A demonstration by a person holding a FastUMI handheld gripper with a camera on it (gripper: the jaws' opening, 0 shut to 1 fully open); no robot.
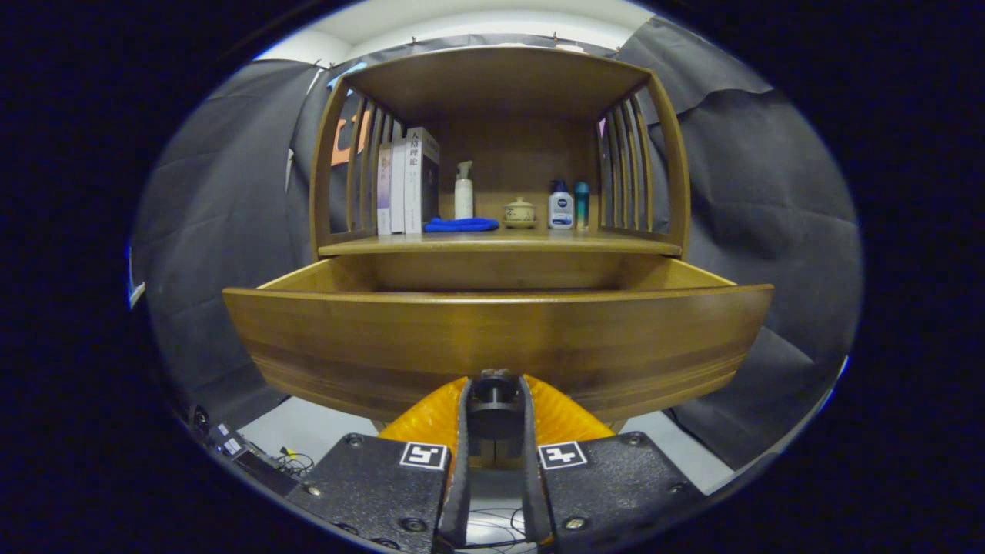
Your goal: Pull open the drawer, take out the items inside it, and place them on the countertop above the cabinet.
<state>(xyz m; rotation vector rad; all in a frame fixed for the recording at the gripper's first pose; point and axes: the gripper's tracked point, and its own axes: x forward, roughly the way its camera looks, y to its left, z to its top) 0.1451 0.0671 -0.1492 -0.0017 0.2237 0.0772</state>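
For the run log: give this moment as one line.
phase: drawer pull | gripper: shut on drawer knob | drawer: pulled out | contents: hidden

Drawer front hid drawer's inside; contents could not be told. Knob sat between fingers of gripper, largely covered by them; both fingers seemed pressed on it. Gripper body cut off at bottom. Cabinet below drawer hidden behind drawer front. Books partly behind left slats; spine text too small to read. Cloth partly hid base of pump bottle. Labels on two small bottles too small. Gear and cables on floor blurred, unidentifiable.
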